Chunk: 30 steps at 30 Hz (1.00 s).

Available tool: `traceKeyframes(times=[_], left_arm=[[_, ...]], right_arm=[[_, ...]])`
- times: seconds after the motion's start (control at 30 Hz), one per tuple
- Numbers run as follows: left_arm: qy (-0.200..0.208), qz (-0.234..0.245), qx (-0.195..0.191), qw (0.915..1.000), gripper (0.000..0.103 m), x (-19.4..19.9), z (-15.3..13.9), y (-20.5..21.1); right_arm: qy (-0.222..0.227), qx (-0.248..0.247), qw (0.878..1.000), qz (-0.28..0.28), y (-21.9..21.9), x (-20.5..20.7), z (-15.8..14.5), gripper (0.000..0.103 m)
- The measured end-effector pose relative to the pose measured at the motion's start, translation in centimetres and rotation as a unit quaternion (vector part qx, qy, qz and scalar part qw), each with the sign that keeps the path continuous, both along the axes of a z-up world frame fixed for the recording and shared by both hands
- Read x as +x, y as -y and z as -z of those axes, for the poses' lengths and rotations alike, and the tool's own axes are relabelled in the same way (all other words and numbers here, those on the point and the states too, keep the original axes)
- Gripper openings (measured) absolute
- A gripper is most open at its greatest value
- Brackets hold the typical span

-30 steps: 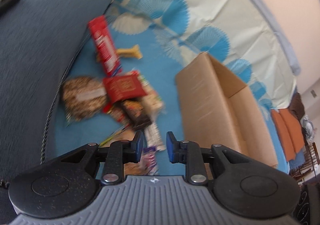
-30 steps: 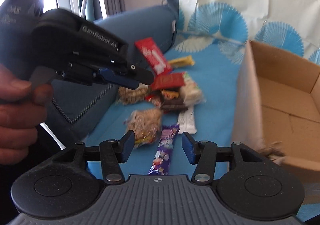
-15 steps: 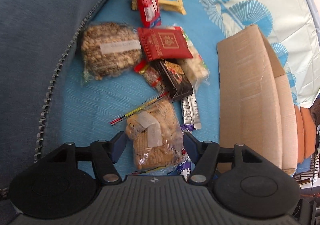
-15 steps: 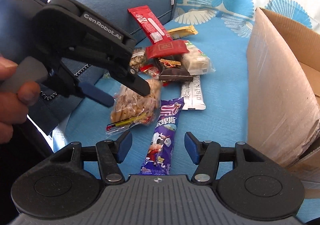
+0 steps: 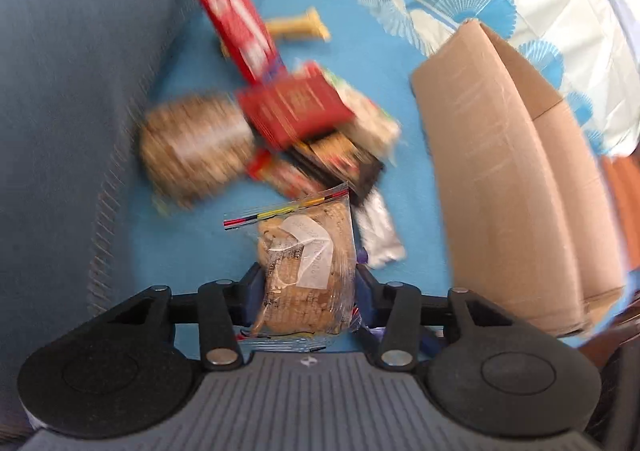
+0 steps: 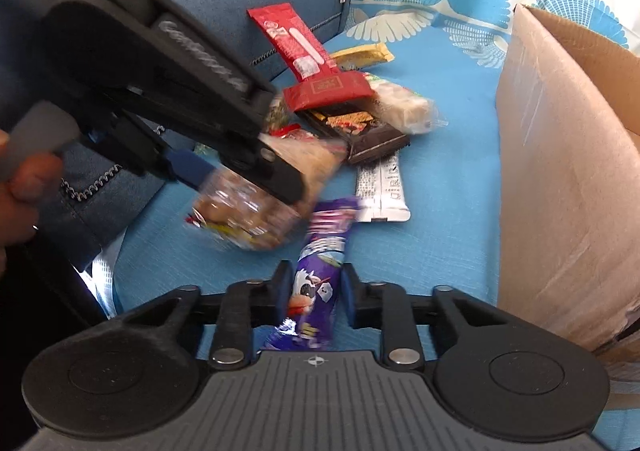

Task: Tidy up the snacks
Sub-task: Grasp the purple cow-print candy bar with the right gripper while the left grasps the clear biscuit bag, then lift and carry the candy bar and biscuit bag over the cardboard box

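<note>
Much of the left wrist view is smeared by motion: the heap of snacks in the middle of that frame blurs into streaks, its print unreadable, and the cardboard box (image 5: 504, 179) at the right shows only its outer wall, its inside hidden. In the right wrist view the box (image 6: 560, 179) is cut off by the right edge, and the left gripper's black body covers part of the heap. The left gripper (image 5: 306, 291), at lower centre of its own view, has its jaws closing on a clear cookie bag (image 5: 308, 263); both blue pads touch the bag's sides. From the right wrist view the same gripper (image 6: 240, 179) reaches in from the upper left, and the cookie bag (image 6: 248, 211) between its fingers is blurred. The right gripper (image 6: 312, 297), at lower centre of its frame, is narrow and closing, with a purple candy bar (image 6: 320, 263) between its jaws; the pads appear to touch the wrapper's edges. The wrapper is purple with a cartoon cow, its upper end blurred. Above it lie a silver bar (image 6: 382, 187), a dark chocolate packet (image 6: 360, 131), a red square packet (image 6: 328, 89), a long red wrapper (image 6: 294, 41) and a yellow bar (image 6: 362, 55), all on the blue cloth (image 6: 440, 211) left of the box.
</note>
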<state>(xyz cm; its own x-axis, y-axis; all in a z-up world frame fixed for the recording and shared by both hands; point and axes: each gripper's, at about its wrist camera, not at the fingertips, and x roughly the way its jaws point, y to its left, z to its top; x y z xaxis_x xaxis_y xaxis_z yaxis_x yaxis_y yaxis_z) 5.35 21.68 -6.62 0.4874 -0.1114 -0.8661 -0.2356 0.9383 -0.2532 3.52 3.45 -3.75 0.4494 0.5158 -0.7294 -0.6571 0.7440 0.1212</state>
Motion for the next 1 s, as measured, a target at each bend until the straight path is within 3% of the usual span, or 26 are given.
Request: traceKeyframes(times=[0.07,0.17,0.37,0.67,0.9,1.0], left_arm=[[0.005,-0.003,0.029,0.9995,0.051,-0.5,-0.4,-0.4],[-0.008,-0.013,0.008,0.9999,0.051,-0.6,0.2,-1.1],[-0.026,0.006,0.018,0.9995,0.054,0.3,0.6,-0.1],[-0.073,0.021,-0.014,0.997,0.062,1.4,2.1,0.1],[-0.077,0.027,-0.005,0.9966,0.062,1.8,2.4,0.3],[-0.074,0.026,-0.003,0.9969,0.06,1.8,2.4,0.4]], right_arm=[[0.001,0.007,1.0,0.002,0.2,0.1,-0.2,0.022],[-0.005,0.007,1.0,0.002,0.2,0.4,-0.2,0.022],[-0.019,0.011,1.0,0.005,0.1,0.7,-0.3,0.023],[-0.027,0.007,1.0,0.007,0.0,0.9,0.2,0.024],[-0.021,0.003,1.0,0.004,0.0,0.8,0.3,0.024],[-0.015,0.003,1.0,0.004,0.1,0.7,0.3,0.018]])
